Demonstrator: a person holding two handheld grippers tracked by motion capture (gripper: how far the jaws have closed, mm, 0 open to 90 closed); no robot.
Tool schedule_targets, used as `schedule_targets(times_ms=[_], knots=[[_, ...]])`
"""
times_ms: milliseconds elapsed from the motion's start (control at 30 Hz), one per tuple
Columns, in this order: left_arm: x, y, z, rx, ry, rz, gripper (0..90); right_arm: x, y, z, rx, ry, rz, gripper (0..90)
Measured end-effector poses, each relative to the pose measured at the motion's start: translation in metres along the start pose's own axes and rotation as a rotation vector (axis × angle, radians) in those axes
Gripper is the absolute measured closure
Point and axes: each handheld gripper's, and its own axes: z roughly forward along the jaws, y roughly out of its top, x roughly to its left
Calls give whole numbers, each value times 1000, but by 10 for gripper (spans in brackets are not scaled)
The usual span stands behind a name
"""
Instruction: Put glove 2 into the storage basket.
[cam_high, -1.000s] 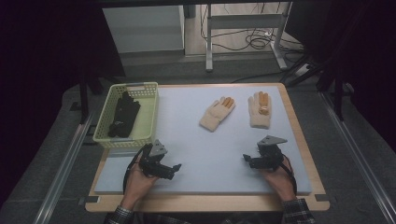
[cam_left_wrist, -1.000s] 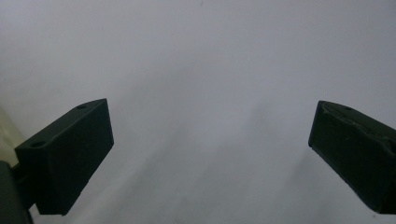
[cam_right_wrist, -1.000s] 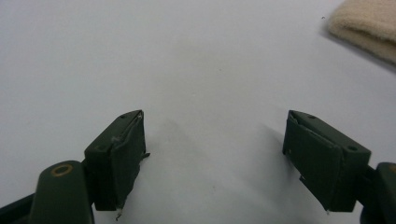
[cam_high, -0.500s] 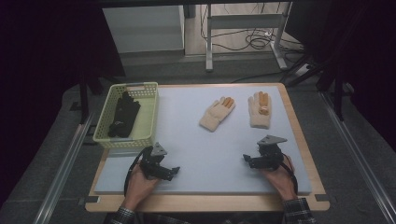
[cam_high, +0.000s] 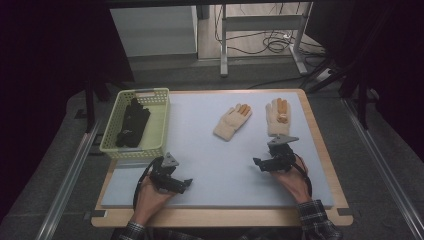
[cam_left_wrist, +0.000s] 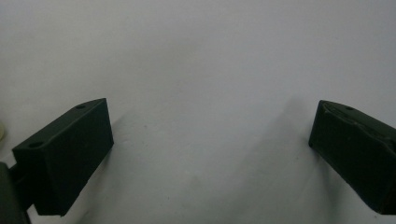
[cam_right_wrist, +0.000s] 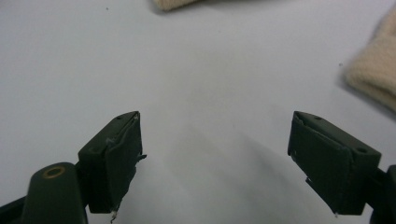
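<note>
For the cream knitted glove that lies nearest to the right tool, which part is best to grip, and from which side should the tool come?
Probably the cuff end of the cream knitted glove with orange fingertips. It lies flat on the pale blue mat, fingers pointing away from the person and cuff toward the right tool. The tool is open and empty, so coming from the near side and pinching the cuff edge from above looks simplest.

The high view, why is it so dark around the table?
High view: light falls on the pale grey table mat, while the floor and room edges stay nearly black. Right gripper view: the cream knitted glove looks soft and blurry. Left gripper view: each black jaw casts a faint shadow.
</note>
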Motion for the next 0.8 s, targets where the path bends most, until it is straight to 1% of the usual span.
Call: schedule_targets(times_ms=[100,167,233,267,300,333,367,433,467,500,567,600,633,700,733,767,800], knots=[[0,0,0,0,-1,-1,0,0,5,4,-8,-7,-3,175],[0,0,0,1,-1,-1,0,0,10,9,-23,0,6,179],[0,0,0,1,-2,-2,0,0,16,18,-34,26,31,185],[0,0,0,1,-3,-3,0,-1,19,22,-33,33,28,185],[0,0,0,1,-2,-2,0,-1,24,26,-26,30,26,185],[0,0,0,2,-2,-3,0,-2,29,29,-21,17,20,186],[0,0,0,1,-2,-3,0,-2,36,31,-32,19,23,193],[0,0,0,2,-2,-2,0,-2,46,32,-25,37,36,192],[0,0,0,3,-2,-2,0,-2,57,30,-28,34,21,193],[0,0,0,2,-3,-3,0,-2,57,30,-28,34,21,193],[0,0,0,3,-3,-3,0,-6,66,30,-8,34,19,194],[0,0,0,3,-3,-3,0,-9,68,30,-18,28,25,214],[0,0,0,3,-3,-3,0,-13,70,31,-5,53,36,222],[0,0,0,3,-3,-3,0,-14,70,31,-6,55,36,227],[0,0,0,2,-3,-3,0,-15,70,32,-3,39,23,233],[0,0,0,2,-3,-3,0,-15,71,34,-3,33,24,238],[0,0,0,2,-3,-3,0,-16,72,35,-9,39,20,255]])
